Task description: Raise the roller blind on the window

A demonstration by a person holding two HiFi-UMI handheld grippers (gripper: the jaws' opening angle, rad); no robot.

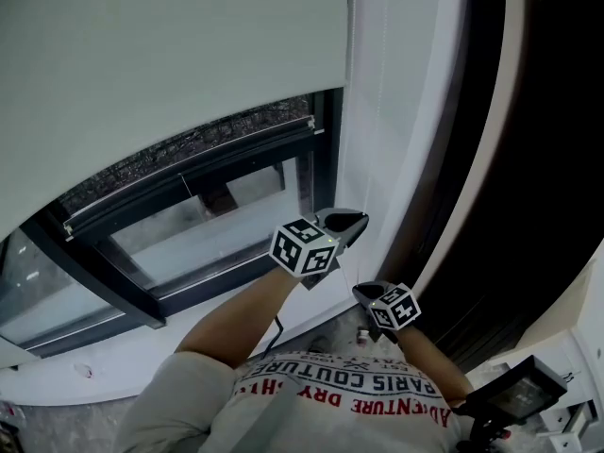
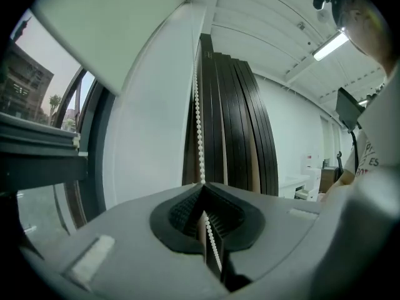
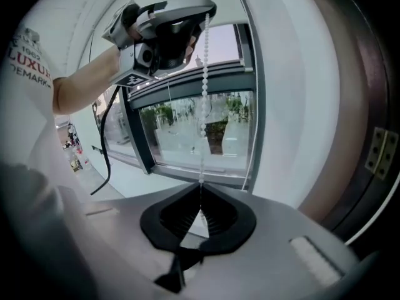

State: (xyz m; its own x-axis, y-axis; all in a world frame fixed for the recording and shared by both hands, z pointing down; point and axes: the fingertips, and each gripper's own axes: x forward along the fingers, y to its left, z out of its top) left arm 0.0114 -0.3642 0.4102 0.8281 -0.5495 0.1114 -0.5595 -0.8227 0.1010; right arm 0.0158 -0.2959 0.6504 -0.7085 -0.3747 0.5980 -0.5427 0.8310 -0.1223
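While left gripper and, at its 5 o'clock, right gripper clamp the bead chain, a pull-down appears in hand; next: regrip higher.

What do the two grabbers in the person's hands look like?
The left gripper and right gripper are grey plastic with black ribbed fingers. Each carries a white cube with black square markers. A black cable hangs off the left one. The person wears a light red-lettered T-shirt.

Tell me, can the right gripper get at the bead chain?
Yes, it seems so: the right gripper is shut on the bead chain, just below the left gripper, which is shut on the same chain higher up. Nothing stands in its way.
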